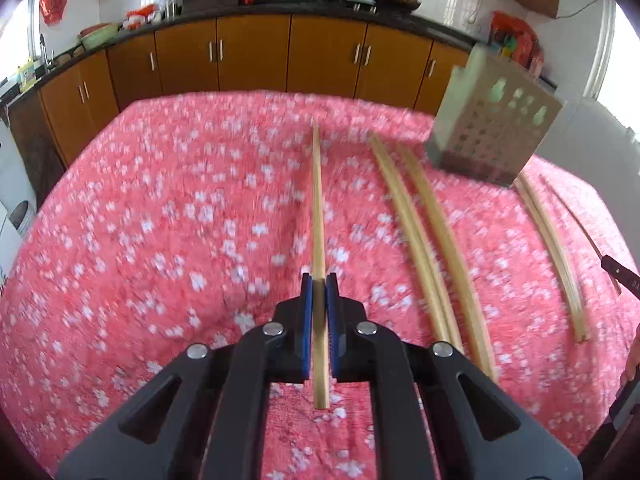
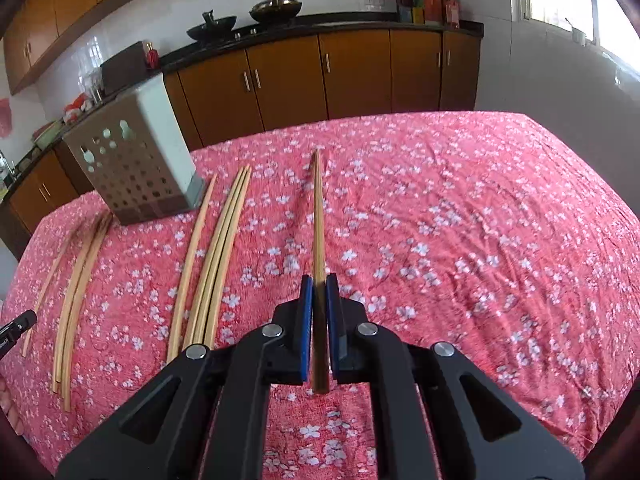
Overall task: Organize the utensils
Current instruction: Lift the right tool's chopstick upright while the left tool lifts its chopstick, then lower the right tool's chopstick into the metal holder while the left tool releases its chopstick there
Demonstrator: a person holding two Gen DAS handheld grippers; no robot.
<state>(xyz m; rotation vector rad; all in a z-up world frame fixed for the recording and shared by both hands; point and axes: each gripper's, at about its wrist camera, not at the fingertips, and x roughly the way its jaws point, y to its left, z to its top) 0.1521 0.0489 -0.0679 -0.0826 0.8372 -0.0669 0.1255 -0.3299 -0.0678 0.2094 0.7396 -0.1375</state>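
Both claws, left and right, each clenched on a chopstick above pink floral tablecloth, kitchen cabinets behind

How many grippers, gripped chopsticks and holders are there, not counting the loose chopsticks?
Grippers: 2, left gripper and right gripper
Gripped chopsticks: 2, left chopstick and right chopstick
Perforated holder: 1
Total: 5

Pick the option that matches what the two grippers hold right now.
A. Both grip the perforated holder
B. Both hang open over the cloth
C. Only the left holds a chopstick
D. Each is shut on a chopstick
D: the left gripper pinches a pale chopstick between its blue pads, and the right gripper pinches a darker chopstick likewise.
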